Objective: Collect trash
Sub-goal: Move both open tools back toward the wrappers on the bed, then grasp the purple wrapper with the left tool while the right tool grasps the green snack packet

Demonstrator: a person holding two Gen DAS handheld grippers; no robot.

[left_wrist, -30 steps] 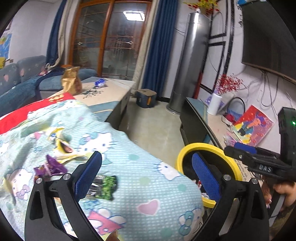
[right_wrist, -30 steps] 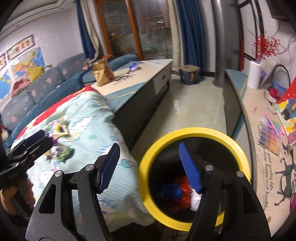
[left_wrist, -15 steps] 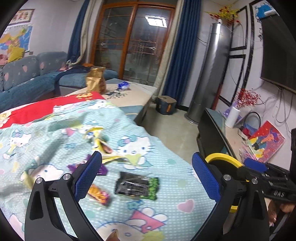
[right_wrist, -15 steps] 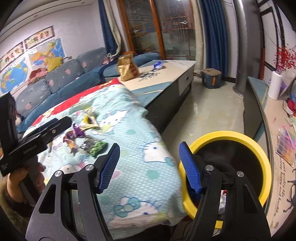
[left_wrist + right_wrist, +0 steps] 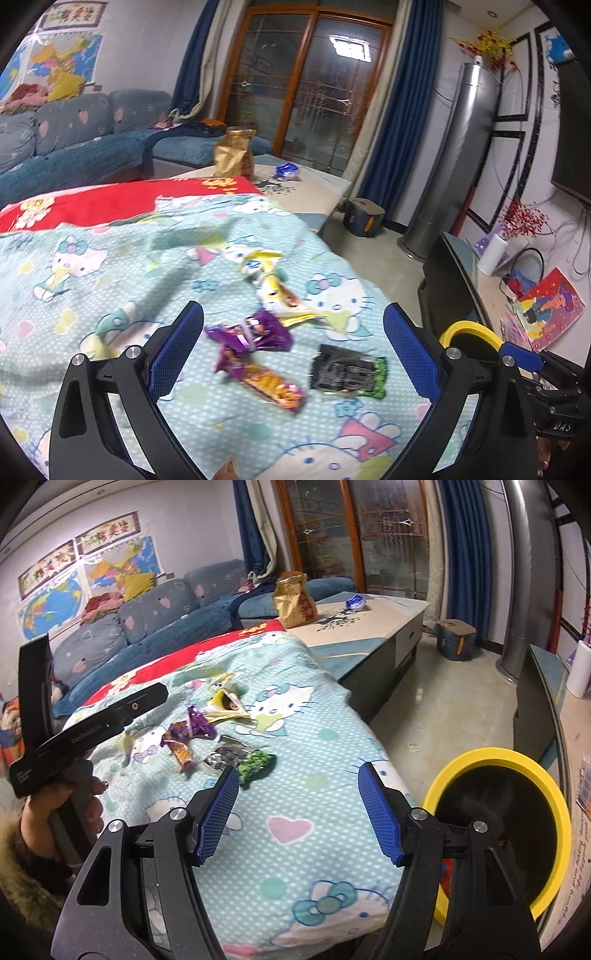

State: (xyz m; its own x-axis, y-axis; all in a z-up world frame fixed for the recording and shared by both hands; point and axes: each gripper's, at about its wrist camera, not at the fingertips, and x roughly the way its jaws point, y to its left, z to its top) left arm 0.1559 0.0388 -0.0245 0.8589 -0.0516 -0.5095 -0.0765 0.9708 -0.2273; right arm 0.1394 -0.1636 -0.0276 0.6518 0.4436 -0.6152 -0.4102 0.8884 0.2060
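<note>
Several snack wrappers lie on a light-blue Hello Kitty blanket (image 5: 92, 280): a purple one (image 5: 258, 334), an orange-purple one (image 5: 273, 387), a black-and-green one (image 5: 347, 371) and a yellow-white one (image 5: 273, 284). My left gripper (image 5: 293, 347) is open and empty, hovering just above the purple and orange wrappers. My right gripper (image 5: 299, 812) is open and empty above the blanket (image 5: 314, 805), just right of the black-and-green wrapper (image 5: 243, 760). The yellow-rimmed black trash bin (image 5: 498, 819) stands on the floor to the right; its rim also shows in the left wrist view (image 5: 469, 328).
A low table (image 5: 369, 627) behind the blanket holds a gold paper bag (image 5: 293, 600) and a blue wrapper (image 5: 356, 602). A blue sofa (image 5: 74, 147) runs along the left. A TV cabinet (image 5: 461, 273) stands right of the bin, and a small box (image 5: 456, 638) sits on the floor.
Both grippers have swung left, away from the bin and over the blanket. The left one has come in over the wrappers. Both stayed open and empty.
</note>
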